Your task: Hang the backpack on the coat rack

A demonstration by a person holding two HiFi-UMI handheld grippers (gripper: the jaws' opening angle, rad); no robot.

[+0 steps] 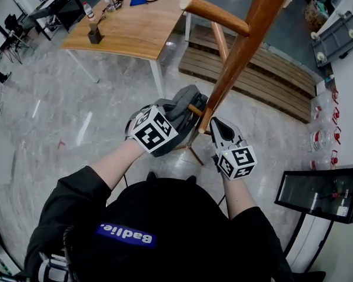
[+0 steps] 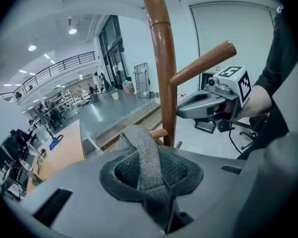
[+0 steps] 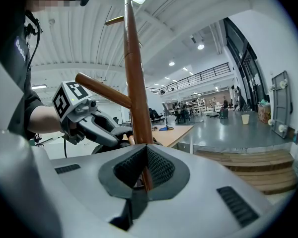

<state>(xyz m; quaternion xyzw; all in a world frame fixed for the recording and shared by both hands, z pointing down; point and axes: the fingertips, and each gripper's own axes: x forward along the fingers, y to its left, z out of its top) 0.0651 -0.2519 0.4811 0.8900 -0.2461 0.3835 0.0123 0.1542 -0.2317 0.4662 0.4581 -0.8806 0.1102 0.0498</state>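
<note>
Left gripper (image 1: 181, 115) clamped on backpack's (image 1: 187, 97) top strap (image 2: 145, 157): grey woven webbing, looped, standing up between the pads. Strap sits at 9 o'clock of coat rack (image 2: 164, 73) pole, touching short lower peg (image 2: 159, 133). Bag body hidden. Right gripper (image 1: 213, 124) at pole's 5 o'clock, jaws a slit apart, grasping nothing.

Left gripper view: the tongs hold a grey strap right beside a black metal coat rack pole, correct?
No. The left gripper view shows the coat rack pole is brown wood, not black metal. The left tongs do hold the grey strap beside it.
</note>
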